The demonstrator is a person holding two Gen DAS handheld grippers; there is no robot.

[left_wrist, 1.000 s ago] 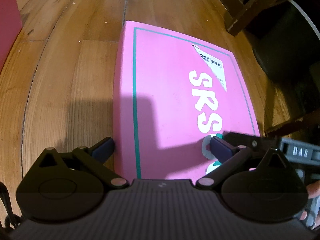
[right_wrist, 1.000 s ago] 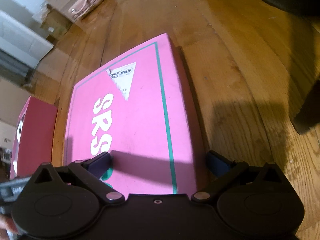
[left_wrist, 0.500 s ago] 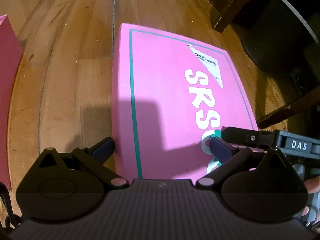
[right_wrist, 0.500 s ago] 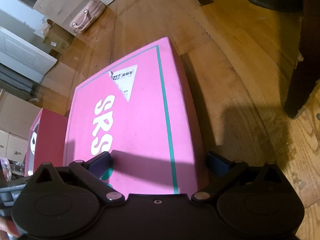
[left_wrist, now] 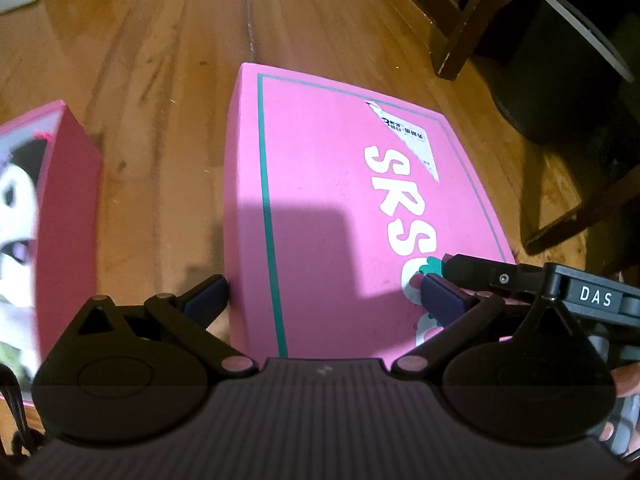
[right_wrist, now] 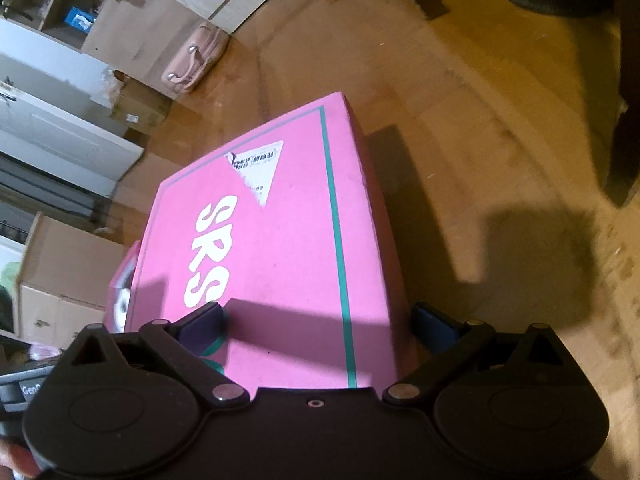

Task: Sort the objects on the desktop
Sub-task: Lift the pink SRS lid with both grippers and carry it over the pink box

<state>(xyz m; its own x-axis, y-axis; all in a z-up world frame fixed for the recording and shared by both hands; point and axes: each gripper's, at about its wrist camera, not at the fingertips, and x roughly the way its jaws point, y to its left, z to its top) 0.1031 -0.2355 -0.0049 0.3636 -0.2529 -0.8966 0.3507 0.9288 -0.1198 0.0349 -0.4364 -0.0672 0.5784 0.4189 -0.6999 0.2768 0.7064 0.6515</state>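
Note:
A large pink box (left_wrist: 320, 200) with a green border and white "SRS" lettering fills both views; it also shows in the right wrist view (right_wrist: 280, 248). It is held above the wooden floor. My left gripper (left_wrist: 324, 300) grips its near left corner, one finger on the side wall, one on the lid. My right gripper (right_wrist: 320, 324) grips its near right corner the same way. The right gripper's finger (left_wrist: 480, 270) shows in the left wrist view.
A second pink box (left_wrist: 44, 224) with a cartoon face sits at the left, also seen in the right wrist view (right_wrist: 122, 300). Dark furniture legs (left_wrist: 460, 32) stand at the right. Cardboard boxes (right_wrist: 60, 276), a pink case (right_wrist: 192, 64) and white cabinets line the far wall.
The pink box has risen from the floor with both grippers on it. The floor has dropped away and more of the room and the second box have come into view.

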